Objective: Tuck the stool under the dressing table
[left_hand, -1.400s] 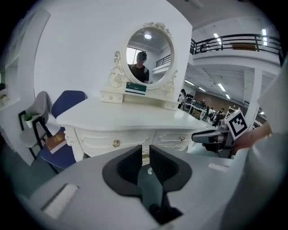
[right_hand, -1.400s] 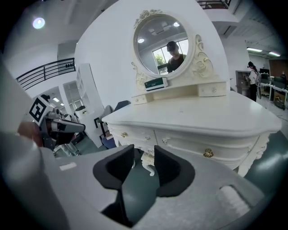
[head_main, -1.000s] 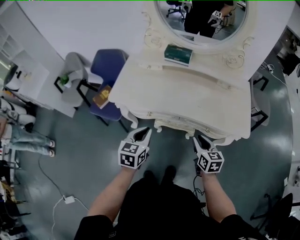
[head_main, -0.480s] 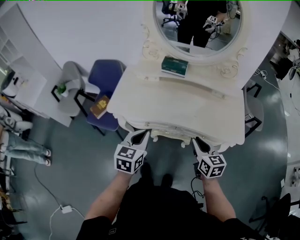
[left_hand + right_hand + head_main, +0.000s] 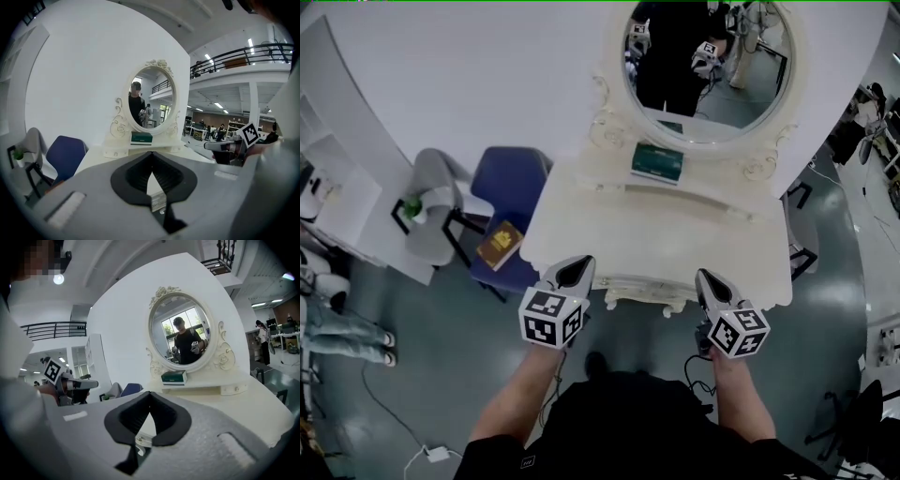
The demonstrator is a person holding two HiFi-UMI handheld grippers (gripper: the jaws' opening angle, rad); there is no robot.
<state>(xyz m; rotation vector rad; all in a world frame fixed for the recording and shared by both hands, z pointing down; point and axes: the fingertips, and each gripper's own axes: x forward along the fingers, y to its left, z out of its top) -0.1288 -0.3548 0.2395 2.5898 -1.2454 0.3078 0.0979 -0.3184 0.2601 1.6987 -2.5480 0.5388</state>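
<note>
The cream dressing table (image 5: 675,225) with its oval mirror (image 5: 708,66) stands straight ahead. No stool shows in any view. My left gripper (image 5: 578,265) hovers at the table's front edge on the left, jaws shut and empty. My right gripper (image 5: 705,277) hovers at the front edge on the right, also shut on nothing. In the left gripper view the shut jaws (image 5: 151,154) point across the tabletop (image 5: 101,154) at the mirror (image 5: 152,101). The right gripper view shows its shut jaws (image 5: 150,394) facing the mirror (image 5: 183,333) too.
A green box (image 5: 657,161) lies on the shelf under the mirror. A blue chair (image 5: 508,173) with a brown book (image 5: 499,245) and a grey chair (image 5: 431,202) stand left of the table. A dark chair frame (image 5: 802,234) is at its right. A cable adaptor (image 5: 438,454) lies on the floor.
Both grippers have risen from below the table's front to the level of its edge, and the view has tipped up toward the mirror. The right jaws have closed.
</note>
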